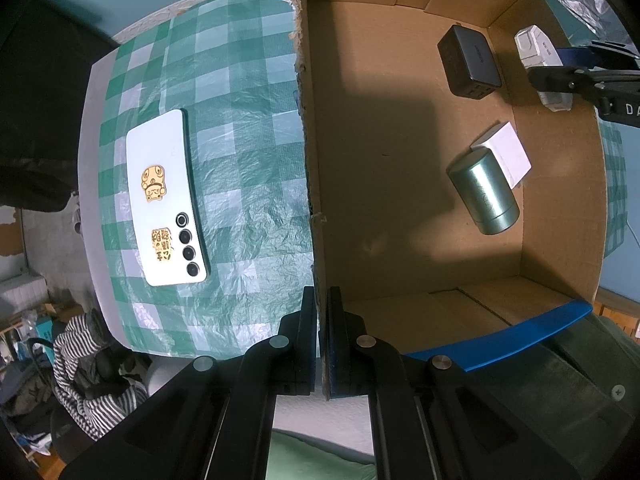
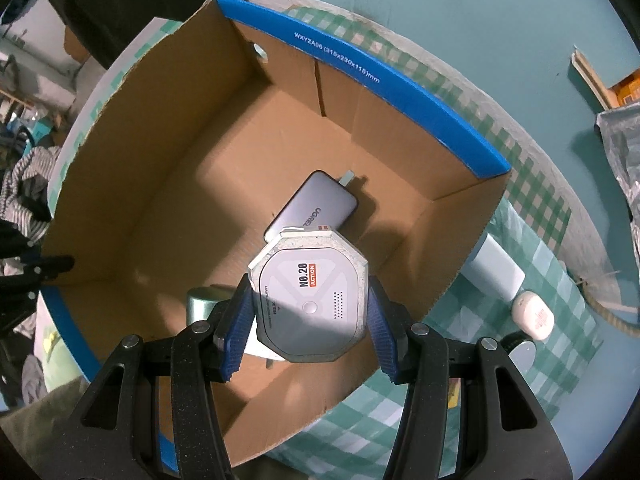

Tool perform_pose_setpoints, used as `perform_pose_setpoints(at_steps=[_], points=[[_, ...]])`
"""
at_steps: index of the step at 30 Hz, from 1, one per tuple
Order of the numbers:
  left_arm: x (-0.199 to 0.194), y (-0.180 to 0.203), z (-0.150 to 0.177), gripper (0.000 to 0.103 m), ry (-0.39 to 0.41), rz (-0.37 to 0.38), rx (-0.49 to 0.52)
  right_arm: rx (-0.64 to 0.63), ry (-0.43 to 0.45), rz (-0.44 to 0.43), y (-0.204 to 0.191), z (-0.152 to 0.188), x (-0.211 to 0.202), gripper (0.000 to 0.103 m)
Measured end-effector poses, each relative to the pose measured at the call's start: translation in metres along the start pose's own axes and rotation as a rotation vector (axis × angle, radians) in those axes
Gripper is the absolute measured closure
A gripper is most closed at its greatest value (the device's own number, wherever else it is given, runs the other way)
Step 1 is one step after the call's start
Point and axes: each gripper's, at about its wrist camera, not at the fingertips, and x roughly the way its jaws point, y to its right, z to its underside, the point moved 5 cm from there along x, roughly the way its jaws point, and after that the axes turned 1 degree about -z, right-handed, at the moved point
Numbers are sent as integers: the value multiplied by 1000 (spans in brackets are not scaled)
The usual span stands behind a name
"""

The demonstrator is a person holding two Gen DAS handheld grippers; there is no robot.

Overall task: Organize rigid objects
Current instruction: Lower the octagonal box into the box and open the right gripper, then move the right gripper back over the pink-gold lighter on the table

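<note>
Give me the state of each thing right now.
Box: open, its wall clamped by the shut left gripper.
Octagonal case: held by the right gripper over the box.
Charger: in box.
Green can: in box, on its side.
Phone: on table, face down.

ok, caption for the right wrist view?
Right gripper holds a white octagonal case over the open cardboard box, above the grey charger.

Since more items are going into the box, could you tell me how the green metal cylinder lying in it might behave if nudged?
The green cylinder lies on its side on the cardboard box floor, so it would probably roll. The white box beside it may block rolling that way. Its smooth metallic skin looks slippery.
</note>
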Motion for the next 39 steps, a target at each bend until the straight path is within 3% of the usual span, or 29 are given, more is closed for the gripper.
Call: perform_pose_setpoints(at_steps=[19,39], points=[[-1,0,3,98,1,0,5,6,33,21,-2,2,-3,47],[-3,0,4,98,3,-12,7,27,145,42,5,8,-75,43]])
